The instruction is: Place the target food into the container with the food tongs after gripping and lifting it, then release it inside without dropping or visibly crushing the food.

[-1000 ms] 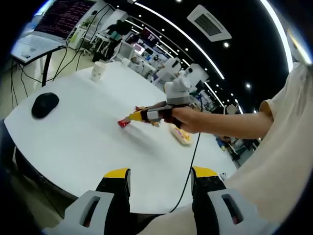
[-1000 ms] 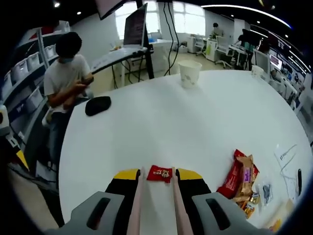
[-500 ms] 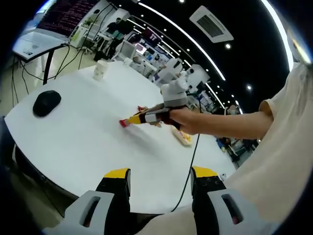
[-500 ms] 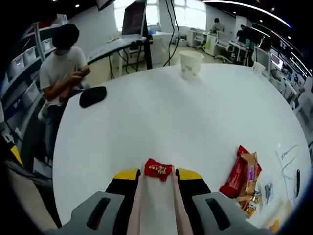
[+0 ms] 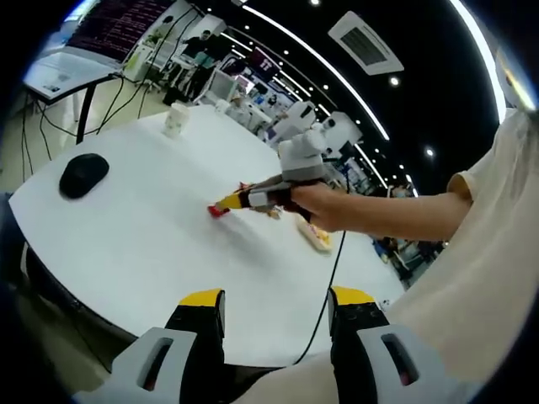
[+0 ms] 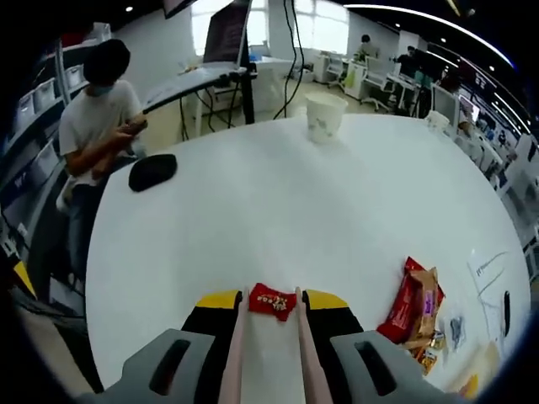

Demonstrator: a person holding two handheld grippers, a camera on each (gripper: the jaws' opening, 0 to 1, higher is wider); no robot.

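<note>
A small red snack packet (image 6: 272, 300) sits pinched between the pink tong blades of my right gripper (image 6: 271, 301), held just above the white round table (image 6: 337, 210). From the left gripper view, that same packet (image 5: 219, 210) shows at the tip of the right gripper (image 5: 226, 205), which a hand holds out over the table (image 5: 143, 227). A white paper cup (image 6: 324, 116) stands at the table's far side; it is the small cup (image 5: 175, 119) in the left gripper view. My left gripper (image 5: 276, 305) hangs open near the table's edge, with nothing between its jaws.
A pile of snack packets (image 6: 417, 307) lies to the right, with a sheet of paper and a pen (image 6: 504, 305) beyond. A black mouse-like object (image 6: 152, 171) rests at the table's left. A person (image 6: 97, 126) stands past the left edge. A cable (image 5: 330, 278) trails off the table.
The right gripper view has shifted a little; the cup and the black object sit slightly differently in it. The red packet stays gripped between the tong blades. The left gripper stays still.
</note>
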